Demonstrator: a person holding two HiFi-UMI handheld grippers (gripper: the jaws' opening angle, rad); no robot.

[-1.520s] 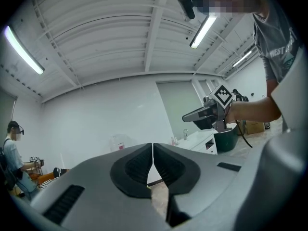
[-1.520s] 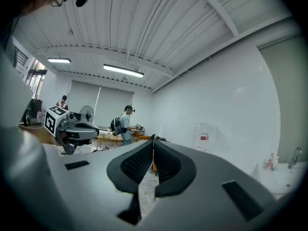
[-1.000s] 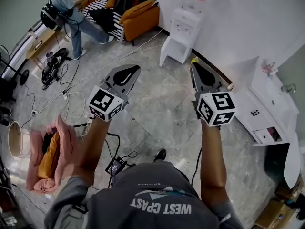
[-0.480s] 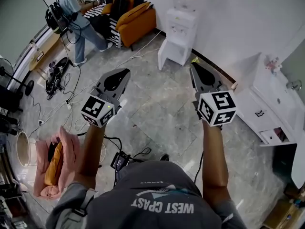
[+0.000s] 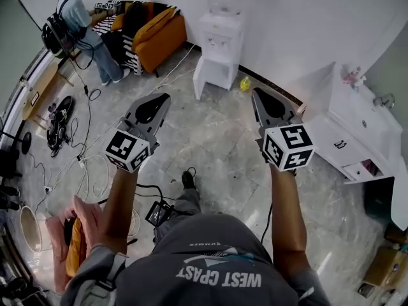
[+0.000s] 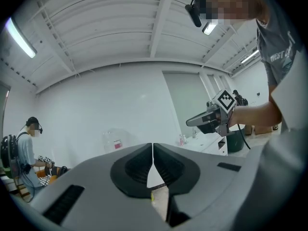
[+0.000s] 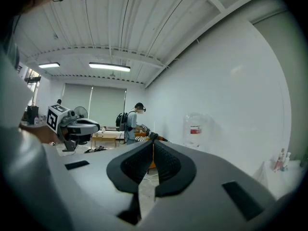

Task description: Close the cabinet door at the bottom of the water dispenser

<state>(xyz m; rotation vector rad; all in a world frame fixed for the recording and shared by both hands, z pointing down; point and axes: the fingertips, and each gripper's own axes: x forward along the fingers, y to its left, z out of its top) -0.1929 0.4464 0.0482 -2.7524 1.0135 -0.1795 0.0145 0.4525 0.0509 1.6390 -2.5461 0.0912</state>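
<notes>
Both forearms out fwd, level; grey left claw [image 5: 166, 96] & right claw [image 5: 255, 90] pinched together, empty, facing white water dispenser [image 5: 217, 46].

— Where does the water dispenser [image 5: 217, 46] stand?
— At twelve o'clock, against the far wall, beyond the left gripper [image 5: 162, 98] at eleven and the right gripper [image 5: 255, 92] at one.
— What's beside it?
— A small object [image 5: 245, 83] on the floor just to its right. The sofa [image 5: 159, 34] is at eleven, with a person [image 5: 73, 24] left of it, at ten.
— And elsewhere?
— A low cabinet [image 5: 357, 125] at two; cables [image 5: 83, 164] on the floor at nine.
</notes>
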